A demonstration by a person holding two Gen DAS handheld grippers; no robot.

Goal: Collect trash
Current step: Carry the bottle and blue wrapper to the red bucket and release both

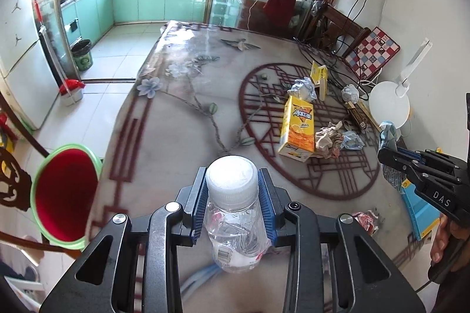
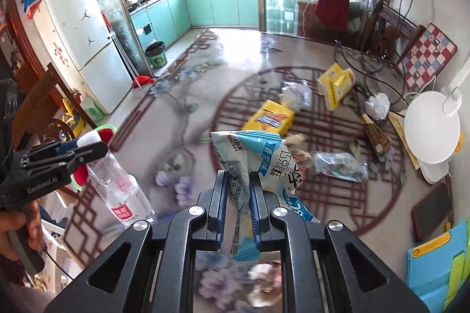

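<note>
My left gripper (image 1: 233,192) is shut on the neck of a clear plastic bottle (image 1: 235,227) with a white cap, held above the table. The same bottle (image 2: 123,192) hangs from that gripper (image 2: 91,147) at the left of the right wrist view. My right gripper (image 2: 238,189) is shut on a blue and white snack wrapper (image 2: 249,154), lifted off the table; it shows again (image 1: 389,154) at the right of the left wrist view with the wrapper (image 1: 387,134). A red bin with a green rim (image 1: 66,189) stands left of the table.
On the patterned table (image 1: 182,119) lie a yellow juice carton (image 1: 298,128), a smaller yellow box (image 1: 319,76), crumpled papers (image 1: 329,139) and wrappers, cables, a checkered board (image 1: 373,53) and a white lamp base (image 1: 389,106). A fridge (image 2: 85,48) and kitchen lie beyond.
</note>
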